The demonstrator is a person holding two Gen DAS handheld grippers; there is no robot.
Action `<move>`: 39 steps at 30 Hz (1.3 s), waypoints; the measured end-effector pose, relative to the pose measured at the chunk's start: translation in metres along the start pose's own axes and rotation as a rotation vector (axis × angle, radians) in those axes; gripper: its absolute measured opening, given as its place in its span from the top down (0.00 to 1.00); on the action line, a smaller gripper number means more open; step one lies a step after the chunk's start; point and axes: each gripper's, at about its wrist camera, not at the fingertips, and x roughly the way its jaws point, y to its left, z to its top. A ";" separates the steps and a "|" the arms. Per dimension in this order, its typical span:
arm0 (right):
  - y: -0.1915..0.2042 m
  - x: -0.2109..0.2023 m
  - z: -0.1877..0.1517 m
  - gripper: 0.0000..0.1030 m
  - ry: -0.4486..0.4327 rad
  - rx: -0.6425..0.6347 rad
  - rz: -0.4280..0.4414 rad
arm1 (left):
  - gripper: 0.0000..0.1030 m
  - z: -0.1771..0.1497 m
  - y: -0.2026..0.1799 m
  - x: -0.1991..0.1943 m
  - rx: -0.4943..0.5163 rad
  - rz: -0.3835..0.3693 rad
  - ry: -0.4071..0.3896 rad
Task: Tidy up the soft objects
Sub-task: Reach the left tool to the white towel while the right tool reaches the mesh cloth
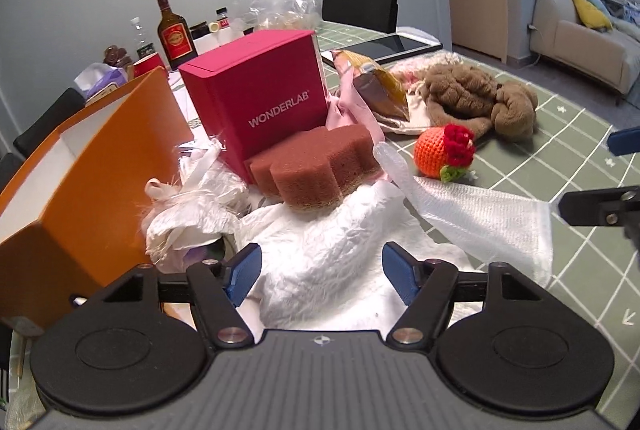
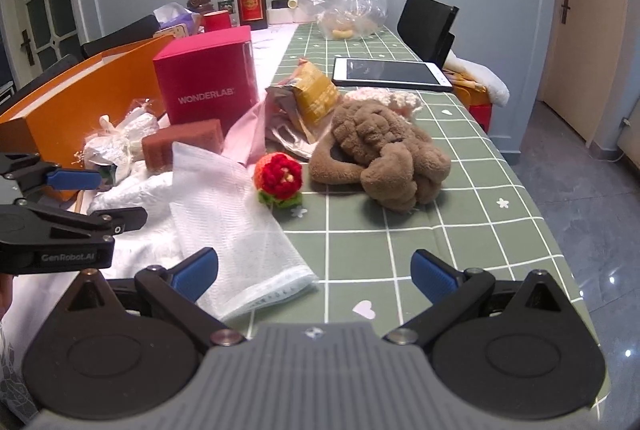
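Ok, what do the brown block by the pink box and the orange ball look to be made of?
The brown block looks like foam sponge: matte, porous, pitted sides, with a tan fibrous layer on its underside, perhaps a scrubbing layer. The orange ball looks crocheted from yarn: visible stitch loops, a red knitted flower and green leaf on it. Both seem soft.

A brown sponge (image 1: pixel 312 170) rests on crumpled white cloth (image 1: pixel 320 254) near the table's left edge; a crocheted orange ball (image 1: pixel 434 152) and brown plush (image 1: pixel 476 98) lie mid-table.
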 end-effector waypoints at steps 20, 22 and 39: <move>-0.001 0.007 0.001 0.03 0.031 -0.003 0.048 | 0.90 0.008 0.027 -0.035 -0.140 -0.028 -0.060; 0.005 0.008 0.000 0.03 0.038 -0.027 0.072 | 0.90 0.011 0.027 -0.044 -0.141 -0.043 -0.070; 0.036 0.041 -0.003 0.19 0.140 -0.187 0.117 | 0.89 -0.004 0.022 -0.051 -0.141 -0.084 -0.045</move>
